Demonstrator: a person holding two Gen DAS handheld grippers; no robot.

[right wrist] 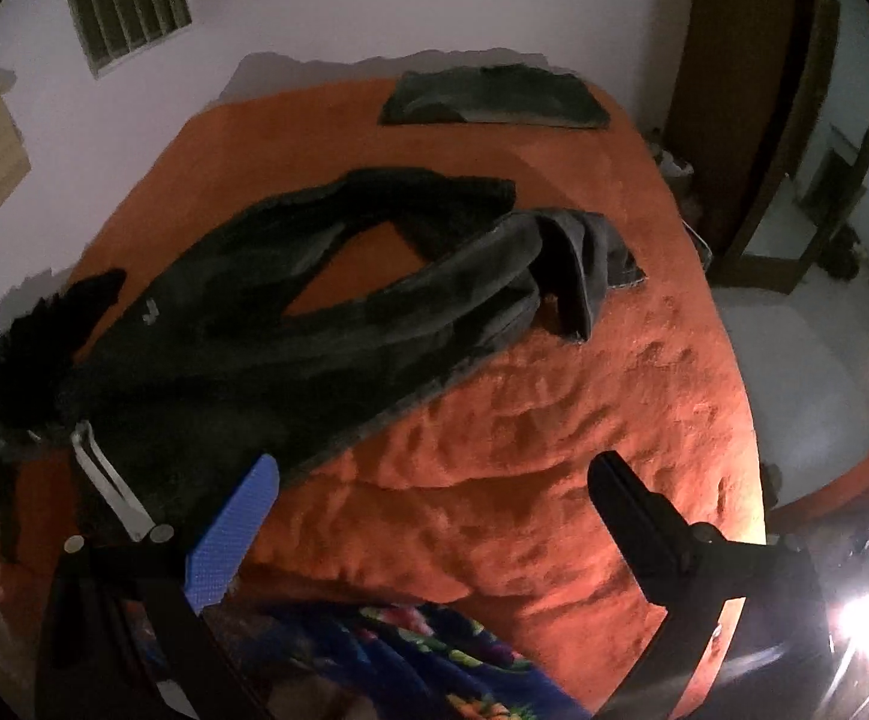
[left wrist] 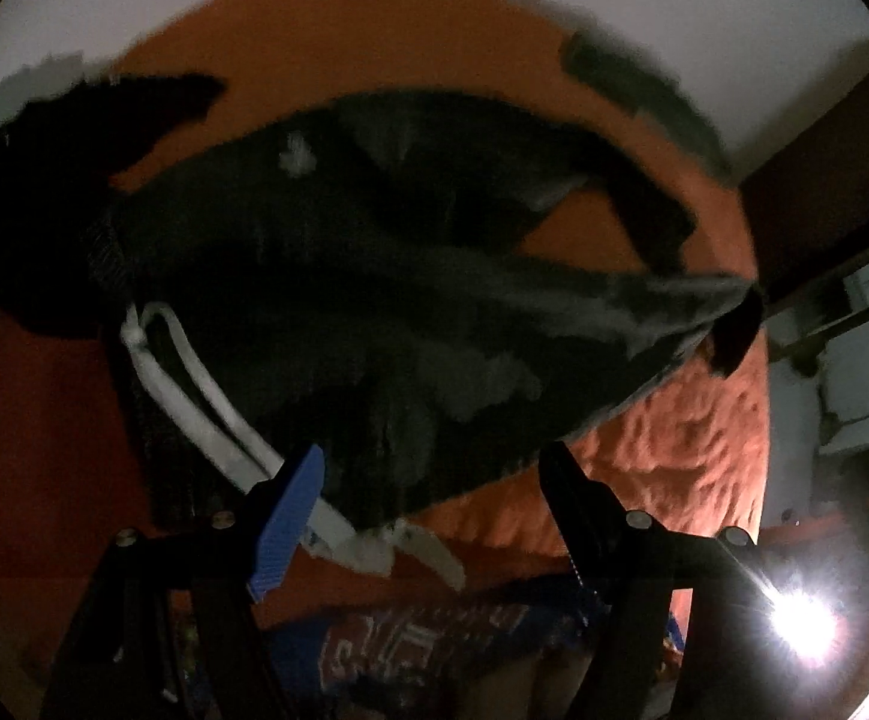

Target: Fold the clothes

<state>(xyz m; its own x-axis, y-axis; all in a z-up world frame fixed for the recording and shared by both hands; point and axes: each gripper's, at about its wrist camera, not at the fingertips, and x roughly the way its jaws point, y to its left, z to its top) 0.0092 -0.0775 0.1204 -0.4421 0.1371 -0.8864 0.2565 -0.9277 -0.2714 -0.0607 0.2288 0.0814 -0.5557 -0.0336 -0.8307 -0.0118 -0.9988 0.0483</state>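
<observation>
2 gaping tongs (left wrist: pixel 434 474) (right wrist: pixel 434 492), seemingly above trousers (right wrist: pixel 290 324)

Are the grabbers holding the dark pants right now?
No. The left gripper and the right gripper are both open, gripping nothing; the dark pants lie loose on the orange blanket.

Dark grey trousers (right wrist: pixel 290 324) with a white drawstring (right wrist: pixel 107 489) are lying rumpled on the bed, legs spreading apart, ahead of the fingers.

We see matt dark cloth trousers (right wrist: pixel 290 324) with white cord on a plush, dimpled orange blanket (right wrist: pixel 524 450); each tool (right wrist: pixel 434 516) has a ribbed blue plastic pad (right wrist: pixel 230 540).
</observation>
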